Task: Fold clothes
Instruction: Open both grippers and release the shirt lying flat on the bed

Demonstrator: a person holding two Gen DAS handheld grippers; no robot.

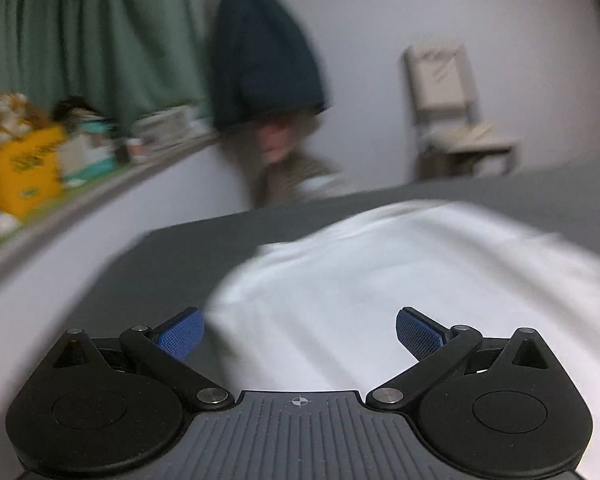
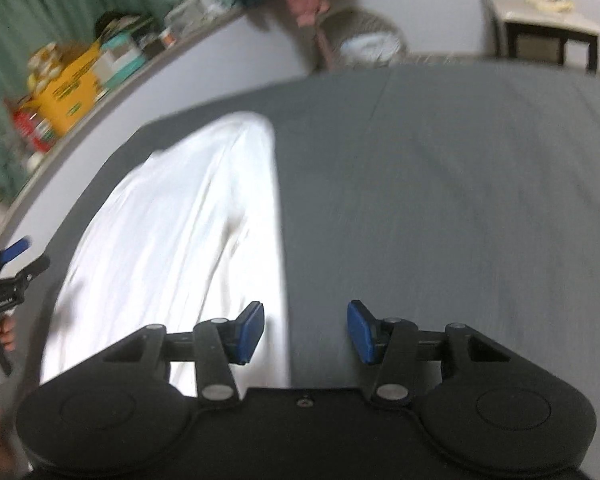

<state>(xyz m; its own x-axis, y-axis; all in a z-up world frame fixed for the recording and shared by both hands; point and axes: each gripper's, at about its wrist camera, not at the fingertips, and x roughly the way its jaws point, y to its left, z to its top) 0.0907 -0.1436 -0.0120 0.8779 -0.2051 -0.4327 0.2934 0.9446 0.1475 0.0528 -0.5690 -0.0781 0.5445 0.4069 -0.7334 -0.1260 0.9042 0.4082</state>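
A big dark grey bed cover (image 2: 460,200) fills most of both views. It looks flat and smooth. A white cloth (image 2: 188,232) lies on it, folded into a long strip, near the side by the wall.

The left gripper (image 1: 300,334) hangs over the near end of the white cloth. Its blue pads (image 1: 182,336) are spread wide with nothing between them. The right gripper (image 2: 305,332) is over the right edge of the cloth. Its jaws are partly apart and grip nothing.

Behind the bed is a pale wall (image 1: 380,40). A long shelf (image 1: 100,196) runs along it, holding a yellow box (image 1: 24,176) and other small things. Green curtains (image 1: 72,36) hang above the shelf. A dark blue garment (image 1: 264,60) hangs by the wall. A pale chair (image 1: 452,112) stands in the corner. The pictures are blurry.
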